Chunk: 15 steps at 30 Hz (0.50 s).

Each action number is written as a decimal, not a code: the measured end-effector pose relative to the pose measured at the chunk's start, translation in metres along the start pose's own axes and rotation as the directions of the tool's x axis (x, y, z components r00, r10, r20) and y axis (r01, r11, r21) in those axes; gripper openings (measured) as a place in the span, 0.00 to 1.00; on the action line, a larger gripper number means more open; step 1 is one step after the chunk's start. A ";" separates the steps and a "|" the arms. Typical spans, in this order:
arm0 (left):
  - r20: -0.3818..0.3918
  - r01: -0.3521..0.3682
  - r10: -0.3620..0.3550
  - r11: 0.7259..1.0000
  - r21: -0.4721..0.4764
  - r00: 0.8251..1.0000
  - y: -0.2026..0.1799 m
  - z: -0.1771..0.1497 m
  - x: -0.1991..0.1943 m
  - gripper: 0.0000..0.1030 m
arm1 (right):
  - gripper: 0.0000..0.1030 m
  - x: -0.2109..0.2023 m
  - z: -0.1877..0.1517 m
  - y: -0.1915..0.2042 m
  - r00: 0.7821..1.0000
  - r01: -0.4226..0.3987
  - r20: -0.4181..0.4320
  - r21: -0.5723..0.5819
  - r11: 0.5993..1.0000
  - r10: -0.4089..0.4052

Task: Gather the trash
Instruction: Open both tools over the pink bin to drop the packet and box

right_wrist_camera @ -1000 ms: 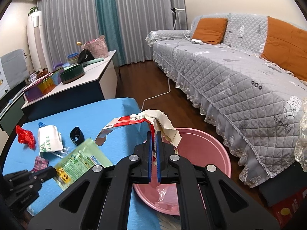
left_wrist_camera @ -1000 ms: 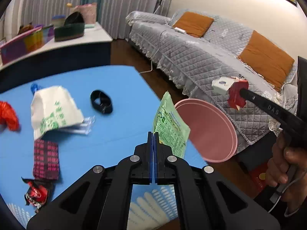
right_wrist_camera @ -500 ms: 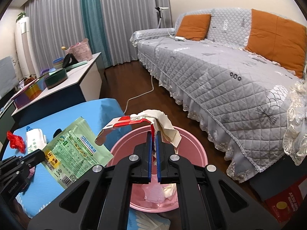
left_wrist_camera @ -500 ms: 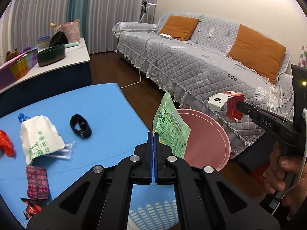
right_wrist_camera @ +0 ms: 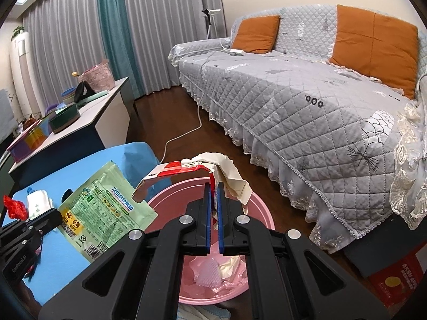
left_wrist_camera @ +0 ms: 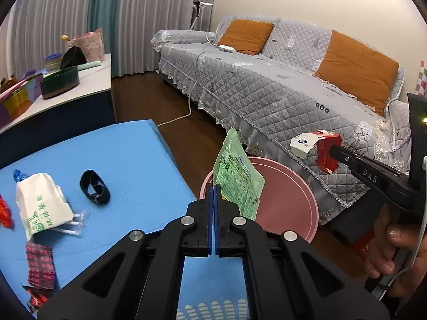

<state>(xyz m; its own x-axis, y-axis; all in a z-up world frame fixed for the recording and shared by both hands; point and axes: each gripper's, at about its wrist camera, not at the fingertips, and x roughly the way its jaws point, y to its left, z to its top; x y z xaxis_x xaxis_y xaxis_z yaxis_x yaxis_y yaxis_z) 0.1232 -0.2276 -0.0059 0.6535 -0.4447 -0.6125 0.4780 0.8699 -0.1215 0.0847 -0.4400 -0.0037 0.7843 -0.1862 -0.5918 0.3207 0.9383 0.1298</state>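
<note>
My left gripper [left_wrist_camera: 214,189] is shut on a green plastic packet [left_wrist_camera: 236,176], which stands upright over the near rim of the pink bin [left_wrist_camera: 288,200]. The same green packet [right_wrist_camera: 104,210] shows at the left of the right wrist view. My right gripper [right_wrist_camera: 213,189] is shut on a torn red-and-white carton [right_wrist_camera: 186,168] directly above the pink bin [right_wrist_camera: 170,200]; crumpled wrappers lie at the bin's bottom. In the left wrist view the carton [left_wrist_camera: 315,146] hangs over the bin's far side.
On the blue table [left_wrist_camera: 128,160] lie a white-and-green bag [left_wrist_camera: 40,208], a black band [left_wrist_camera: 94,186], a dark red patterned wrapper [left_wrist_camera: 40,269] and red scraps. A grey quilted sofa [left_wrist_camera: 280,93] runs behind the bin. A white side counter [left_wrist_camera: 66,88] holds bowls and a basket.
Both grippers have moved right, off the table toward the bin. The packet now stands at the bin's rim and the carton hangs above the bin's inside. Both grips stay the same.
</note>
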 end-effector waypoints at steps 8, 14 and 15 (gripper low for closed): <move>-0.027 -0.005 0.005 1.000 0.015 1.000 -0.009 0.004 0.020 0.00 | 0.04 0.011 0.001 -0.009 1.000 0.013 -0.014 0.018 1.000 -0.013; -0.044 0.004 -0.004 1.000 0.008 0.999 -0.014 0.007 0.034 0.01 | 0.04 0.017 0.001 -0.015 1.000 0.020 -0.024 0.026 0.999 -0.019; -0.047 0.007 -0.006 1.000 0.005 0.999 -0.015 0.007 0.037 0.01 | 0.04 0.018 0.001 -0.016 0.999 0.021 -0.027 0.027 0.999 -0.020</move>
<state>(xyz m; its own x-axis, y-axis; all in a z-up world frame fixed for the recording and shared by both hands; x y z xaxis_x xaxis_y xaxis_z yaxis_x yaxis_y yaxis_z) 0.1444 -0.2587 -0.0210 0.6223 -0.4398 -0.6476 0.4855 0.8658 -0.1216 0.0940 -0.4589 -0.0159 0.7629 -0.1970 -0.6157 0.3514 0.9258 0.1391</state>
